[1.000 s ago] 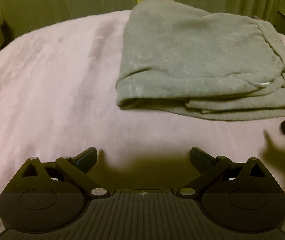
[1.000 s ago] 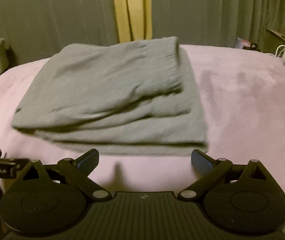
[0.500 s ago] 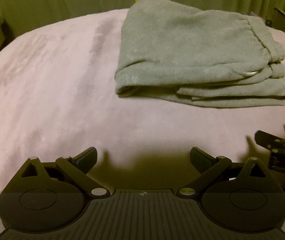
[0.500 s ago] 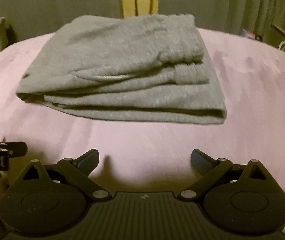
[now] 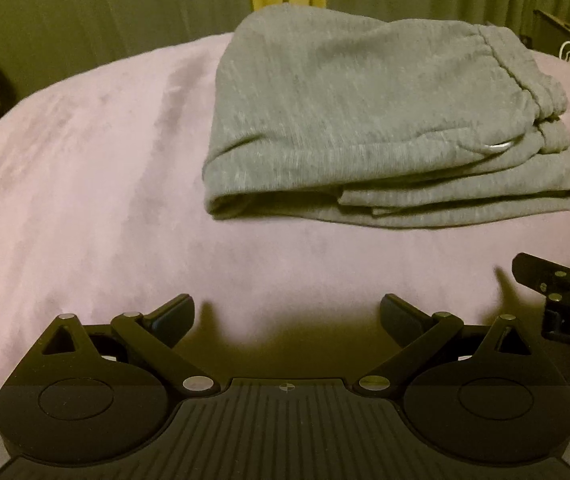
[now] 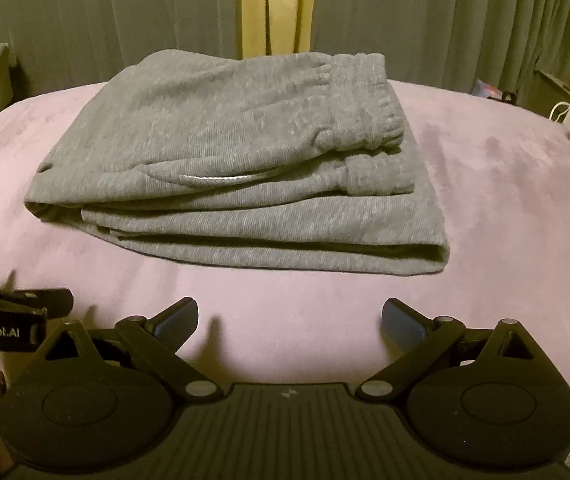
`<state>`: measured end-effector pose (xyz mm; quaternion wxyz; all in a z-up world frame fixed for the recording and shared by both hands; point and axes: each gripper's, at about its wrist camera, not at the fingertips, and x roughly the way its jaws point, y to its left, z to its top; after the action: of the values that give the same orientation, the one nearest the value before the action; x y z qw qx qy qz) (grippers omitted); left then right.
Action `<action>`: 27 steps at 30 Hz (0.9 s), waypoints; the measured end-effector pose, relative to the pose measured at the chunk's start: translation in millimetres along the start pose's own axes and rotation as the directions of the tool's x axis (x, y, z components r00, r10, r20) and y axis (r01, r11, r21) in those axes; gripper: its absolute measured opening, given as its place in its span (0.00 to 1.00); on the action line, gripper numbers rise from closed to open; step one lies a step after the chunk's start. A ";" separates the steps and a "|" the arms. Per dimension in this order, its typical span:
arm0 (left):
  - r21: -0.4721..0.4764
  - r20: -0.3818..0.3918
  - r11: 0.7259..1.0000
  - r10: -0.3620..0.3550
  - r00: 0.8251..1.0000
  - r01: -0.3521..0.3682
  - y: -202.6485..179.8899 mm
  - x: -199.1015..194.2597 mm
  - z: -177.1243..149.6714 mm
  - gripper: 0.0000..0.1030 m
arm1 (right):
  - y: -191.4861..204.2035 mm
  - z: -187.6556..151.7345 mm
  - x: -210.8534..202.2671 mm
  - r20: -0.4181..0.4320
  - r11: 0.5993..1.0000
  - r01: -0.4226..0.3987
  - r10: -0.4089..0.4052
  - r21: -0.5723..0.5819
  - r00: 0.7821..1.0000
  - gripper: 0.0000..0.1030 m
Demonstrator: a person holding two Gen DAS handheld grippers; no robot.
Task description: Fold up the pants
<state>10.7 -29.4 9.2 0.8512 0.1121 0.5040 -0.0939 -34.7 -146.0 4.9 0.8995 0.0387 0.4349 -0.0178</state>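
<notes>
Currently the pants (image 6: 237,168) lie folded in a compact stack on the bed (image 6: 505,200), near both grippers but touching neither. Left gripper (image 5: 287,318) and right gripper (image 6: 289,322) have their fingers spread, holding nothing. Judged soft, limp and light, the stack is best taken at the thick folded edge, all layers together.

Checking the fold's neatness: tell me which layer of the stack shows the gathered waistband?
The top layer of the pants; its ruched elastic waistband runs along the right; lower layers look plain.
</notes>
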 end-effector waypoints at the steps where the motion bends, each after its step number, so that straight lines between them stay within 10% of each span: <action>1: -0.002 0.003 1.000 0.000 1.000 0.000 0.2 -0.3 -0.2 0.99 | 0.1 0.1 0.0 0.005 1.000 -0.003 0.003 0.000 1.000 0.96; 27: 0.018 -0.025 1.000 -0.017 1.000 0.017 -1.9 6.1 -2.3 0.99 | -1.6 -1.0 2.2 0.002 1.000 -0.005 0.004 0.017 1.000 0.96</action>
<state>11.1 -30.8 2.6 0.8430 0.1169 0.5146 -0.1045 -34.2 -147.5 2.5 0.8995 0.0475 0.4339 -0.0195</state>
